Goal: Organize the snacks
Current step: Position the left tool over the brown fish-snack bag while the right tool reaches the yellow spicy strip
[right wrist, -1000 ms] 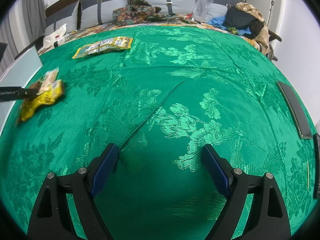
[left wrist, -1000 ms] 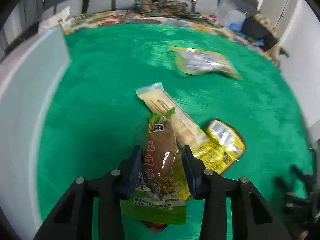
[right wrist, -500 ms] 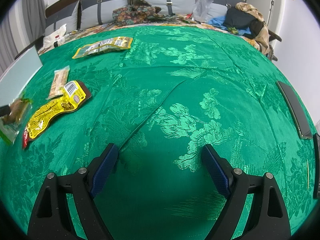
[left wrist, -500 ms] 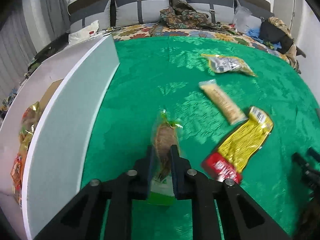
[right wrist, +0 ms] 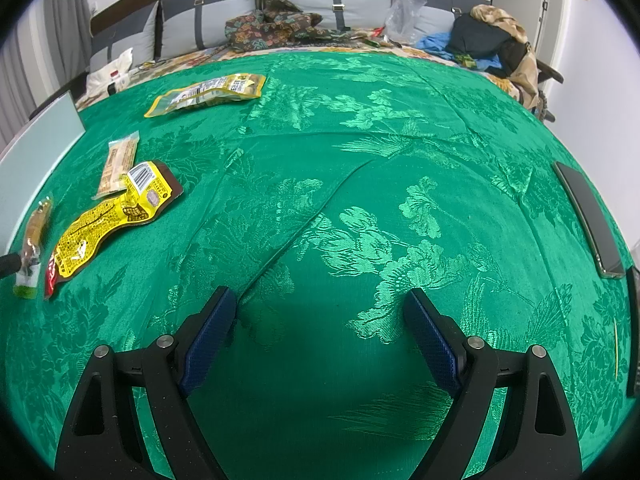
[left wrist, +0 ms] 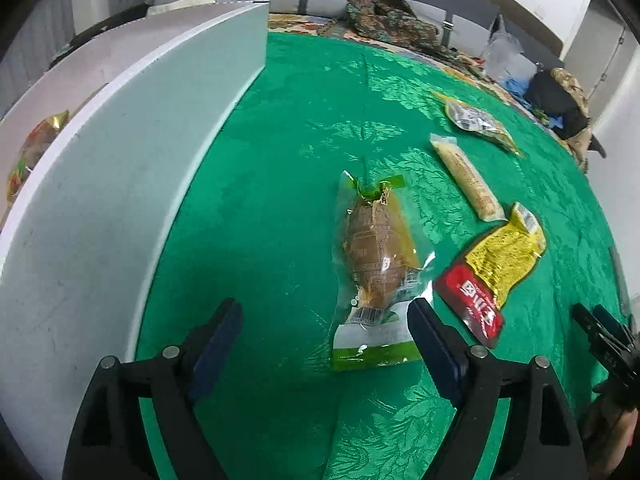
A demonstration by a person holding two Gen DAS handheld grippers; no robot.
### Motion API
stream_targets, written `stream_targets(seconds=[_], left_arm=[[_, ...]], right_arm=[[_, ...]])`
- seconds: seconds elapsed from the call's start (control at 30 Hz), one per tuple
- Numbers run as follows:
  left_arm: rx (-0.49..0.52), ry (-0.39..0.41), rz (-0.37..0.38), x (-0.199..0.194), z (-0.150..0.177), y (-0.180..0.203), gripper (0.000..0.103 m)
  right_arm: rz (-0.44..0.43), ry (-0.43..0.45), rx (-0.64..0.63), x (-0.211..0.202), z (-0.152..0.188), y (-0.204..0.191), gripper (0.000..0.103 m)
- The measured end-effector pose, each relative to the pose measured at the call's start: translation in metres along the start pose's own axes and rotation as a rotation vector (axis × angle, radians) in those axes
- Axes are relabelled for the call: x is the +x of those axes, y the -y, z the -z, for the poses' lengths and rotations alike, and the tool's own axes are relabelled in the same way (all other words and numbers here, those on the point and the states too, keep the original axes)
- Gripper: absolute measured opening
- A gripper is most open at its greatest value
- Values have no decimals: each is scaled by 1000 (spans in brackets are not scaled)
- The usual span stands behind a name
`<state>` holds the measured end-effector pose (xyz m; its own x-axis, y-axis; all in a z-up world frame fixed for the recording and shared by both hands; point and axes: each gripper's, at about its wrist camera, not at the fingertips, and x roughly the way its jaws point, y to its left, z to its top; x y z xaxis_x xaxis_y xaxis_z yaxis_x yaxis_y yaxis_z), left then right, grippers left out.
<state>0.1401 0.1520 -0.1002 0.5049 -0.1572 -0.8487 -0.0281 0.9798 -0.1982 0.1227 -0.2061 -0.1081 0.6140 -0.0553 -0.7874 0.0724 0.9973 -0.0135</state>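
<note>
My left tool (left wrist: pixel 322 316) apart, empty; green snack pack (left wrist: pixel 376 264) flat on bed's green cover (left wrist: pixel 280 200), near end between tips. Judge it light, crinkly, slippery; solid brown middle best grip, not thin sealed edge. Red-yellow pack (left wrist: pixel 494 268), pale bar (left wrist: pixel 466 178), far pouch (left wrist: pixel 476 120) beyond. White bin wall (left wrist: pixel 120 184) by left edge hides contents. My right tool (right wrist: pixel 320 320) apart, empty.

The white box (left wrist: pixel 100 184) is hiding most of a snack packet (left wrist: pixel 30 148) behind its wall. At the right wrist view's left edge, the brown snack pack (right wrist: pixel 32 240) is showing only edge-on, its print unreadable.
</note>
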Motion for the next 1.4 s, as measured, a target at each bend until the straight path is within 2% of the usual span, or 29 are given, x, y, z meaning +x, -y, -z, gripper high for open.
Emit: stream_targets(seconds=[0.1, 0.2, 0.33, 0.47, 0.63, 1.0, 1.13, 1.4], left_arm=[[25, 5, 34, 2, -5, 11, 84], [51, 9, 17, 9, -17, 28, 85], [24, -4, -76, 32, -27, 36, 86], [73, 18, -176, 41, -25, 34, 103], [84, 75, -158, 39, -19, 18, 103], [103, 79, -149, 40, -19, 16, 103], [161, 70, -110, 41, -22, 13, 103], [158, 77, -107, 40, -23, 12, 103]], right_arm=[[0, 0, 0, 0, 0, 0, 89], [0, 0, 0, 0, 0, 0, 89], [-1, 0, 0, 0, 0, 0, 89], [-1, 0, 1, 0, 0, 0, 89], [-1, 0, 1, 0, 0, 0, 89], [-1, 0, 1, 1, 0, 0, 89], [-1, 0, 1, 1, 0, 0, 89], [-1, 0, 1, 1, 0, 0, 89]])
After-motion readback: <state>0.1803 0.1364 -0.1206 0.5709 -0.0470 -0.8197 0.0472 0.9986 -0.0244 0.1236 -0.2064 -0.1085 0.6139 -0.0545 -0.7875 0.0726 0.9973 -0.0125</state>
